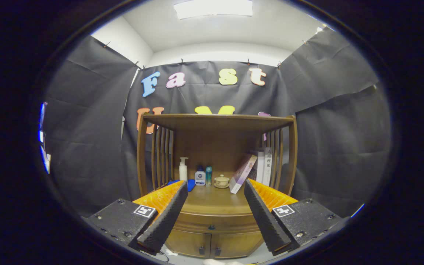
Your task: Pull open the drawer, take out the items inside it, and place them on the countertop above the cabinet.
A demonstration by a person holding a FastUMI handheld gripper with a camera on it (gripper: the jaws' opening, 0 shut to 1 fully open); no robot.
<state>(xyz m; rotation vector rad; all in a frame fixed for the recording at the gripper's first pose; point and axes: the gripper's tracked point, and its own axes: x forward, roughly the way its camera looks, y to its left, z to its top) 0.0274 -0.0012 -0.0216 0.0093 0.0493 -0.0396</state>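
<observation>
A wooden cabinet stands straight ahead of me. Its drawer (215,222) is closed, with a small dark knob (212,227) at its middle, between and below my fingers. Above it lies the countertop (212,200), under a slatted shelf frame. My gripper (215,187) is open, held apart from the cabinet, with nothing between its fingers. The inside of the drawer is hidden.
At the back of the countertop stand a white pump bottle (183,169), a small white bottle (200,177), a teal bottle (208,175), a lidded teacup (221,181) and leaning books (256,169). A blue thing (190,184) lies at the left. Two lower doors (212,244) sit beneath the drawer.
</observation>
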